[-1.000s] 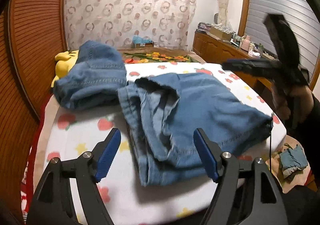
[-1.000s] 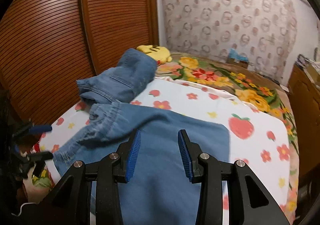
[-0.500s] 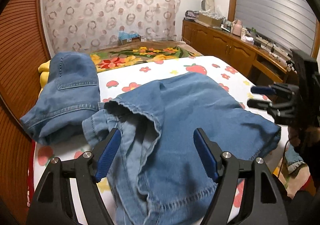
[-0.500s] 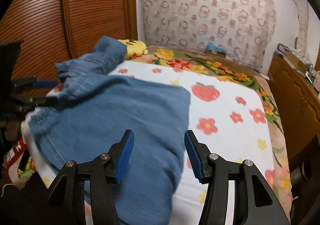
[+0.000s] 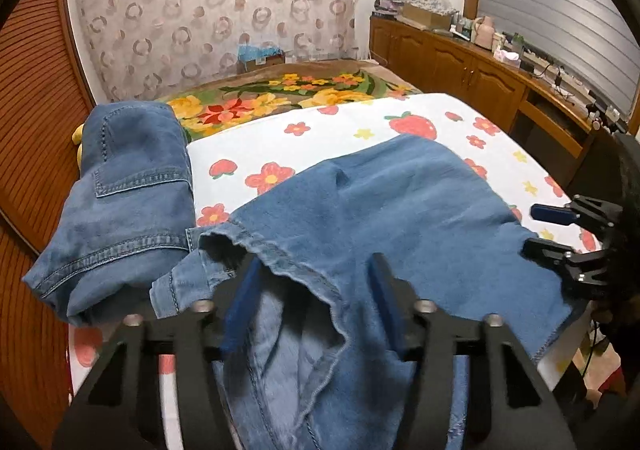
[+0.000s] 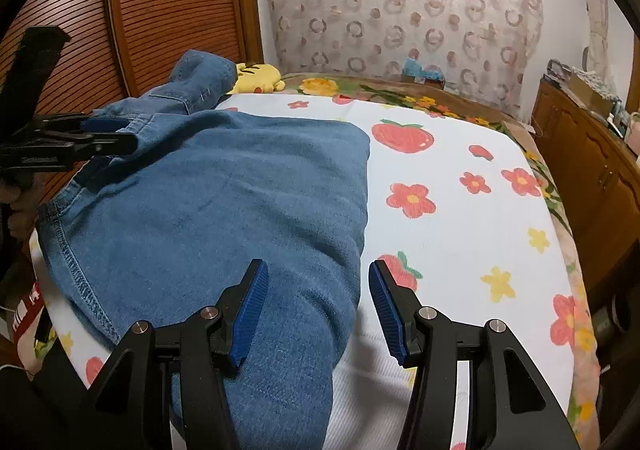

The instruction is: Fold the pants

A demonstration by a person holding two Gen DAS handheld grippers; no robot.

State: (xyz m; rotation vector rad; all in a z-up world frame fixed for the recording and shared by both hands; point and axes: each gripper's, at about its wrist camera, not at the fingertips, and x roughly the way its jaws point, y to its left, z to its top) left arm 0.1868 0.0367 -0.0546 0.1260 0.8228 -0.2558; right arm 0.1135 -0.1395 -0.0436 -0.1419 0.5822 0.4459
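Note:
Blue denim pants [image 5: 400, 209] lie spread across the flowered white sheet [image 5: 360, 129]; they also show in the right wrist view [image 6: 208, 201]. My left gripper [image 5: 316, 302] is open, its jaws either side of the rumpled waistband edge [image 5: 288, 270]. My right gripper [image 6: 316, 310] is open over the pants' right edge, near the bed's front. Each gripper shows in the other's view: the right one [image 5: 560, 234] and the left one [image 6: 100, 145].
A second folded denim garment [image 5: 124, 201] lies at the bed's left by a yellow plush toy [image 6: 258, 75]. A floral blanket [image 5: 280, 89] covers the far bed. A wooden wardrobe [image 6: 160, 9] stands left, a wooden sideboard [image 5: 480, 69] right.
Both grippers have moved down and forward over the pants. The left gripper's jaws have narrowed and now straddle the waistband. The right one has shifted to the pants' right edge.

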